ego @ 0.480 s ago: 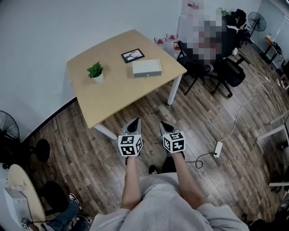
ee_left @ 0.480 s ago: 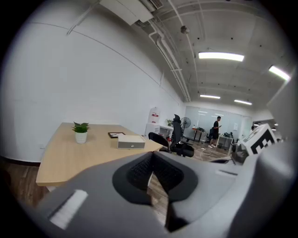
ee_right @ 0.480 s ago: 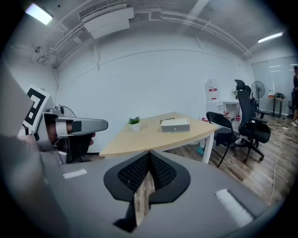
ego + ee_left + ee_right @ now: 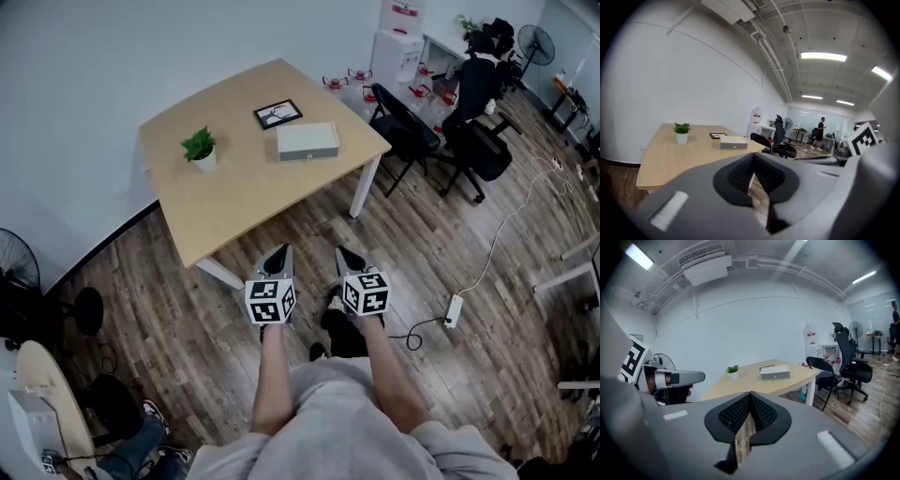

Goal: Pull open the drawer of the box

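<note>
The box (image 4: 307,142) is a flat grey case lying on the light wooden table (image 4: 234,202), far ahead of me. Its front face with a small round knob shows as the box (image 4: 733,145) in the left gripper view and the box (image 4: 775,372) in the right gripper view. My left gripper (image 4: 279,251) and right gripper (image 4: 346,254) hang side by side over the floor, short of the table's near corner. Both are shut, tips touching, with nothing between them. The left gripper (image 4: 753,156) and the right gripper (image 4: 750,394) point toward the table.
A small potted plant (image 4: 199,148) and a black picture frame (image 4: 277,113) also stand on the table. Black office chairs (image 4: 473,112) stand to the right, with a white power strip (image 4: 453,309) and its cable on the wooden floor. A fan (image 4: 19,272) stands at the left.
My right gripper has shifted slightly right, and a foot has come forward beneath the grippers. The table's objects have not moved.
</note>
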### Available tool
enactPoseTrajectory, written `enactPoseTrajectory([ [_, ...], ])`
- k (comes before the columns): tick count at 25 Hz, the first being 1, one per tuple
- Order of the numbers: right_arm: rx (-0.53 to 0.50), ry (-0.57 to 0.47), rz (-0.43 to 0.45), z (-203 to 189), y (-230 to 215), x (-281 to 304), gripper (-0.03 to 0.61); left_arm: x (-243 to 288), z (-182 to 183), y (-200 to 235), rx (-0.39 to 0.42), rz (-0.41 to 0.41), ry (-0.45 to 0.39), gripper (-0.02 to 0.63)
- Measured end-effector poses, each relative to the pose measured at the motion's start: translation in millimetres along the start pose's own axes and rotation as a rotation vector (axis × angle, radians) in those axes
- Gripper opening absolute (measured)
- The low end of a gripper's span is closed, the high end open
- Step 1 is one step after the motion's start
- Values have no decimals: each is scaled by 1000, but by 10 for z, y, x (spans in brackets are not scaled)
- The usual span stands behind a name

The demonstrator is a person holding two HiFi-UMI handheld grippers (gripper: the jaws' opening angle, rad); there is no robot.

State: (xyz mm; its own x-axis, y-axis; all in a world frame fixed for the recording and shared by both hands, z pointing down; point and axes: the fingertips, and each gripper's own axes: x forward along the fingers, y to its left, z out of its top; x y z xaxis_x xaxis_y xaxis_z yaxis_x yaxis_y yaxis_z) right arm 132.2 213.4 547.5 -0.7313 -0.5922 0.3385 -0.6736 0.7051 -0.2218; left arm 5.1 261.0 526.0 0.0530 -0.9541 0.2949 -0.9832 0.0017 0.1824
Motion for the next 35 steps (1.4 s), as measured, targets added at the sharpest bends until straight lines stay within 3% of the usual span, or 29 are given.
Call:
enactPoseTrajectory([
  [6, 36, -1, 46, 67, -65, 409, -9, 305, 85, 235, 24, 15, 9, 54],
  [13, 54, -11, 100, 405, -157, 1023, -9, 817, 375, 575, 38, 30, 21, 54],
  [29, 79, 40, 118, 882, -823, 2366, -3, 2139, 730, 1166, 10, 58, 72, 54],
  [35, 178, 33, 182, 923, -1088, 2630, -3, 2614, 783, 1181, 16, 55, 97, 54],
])
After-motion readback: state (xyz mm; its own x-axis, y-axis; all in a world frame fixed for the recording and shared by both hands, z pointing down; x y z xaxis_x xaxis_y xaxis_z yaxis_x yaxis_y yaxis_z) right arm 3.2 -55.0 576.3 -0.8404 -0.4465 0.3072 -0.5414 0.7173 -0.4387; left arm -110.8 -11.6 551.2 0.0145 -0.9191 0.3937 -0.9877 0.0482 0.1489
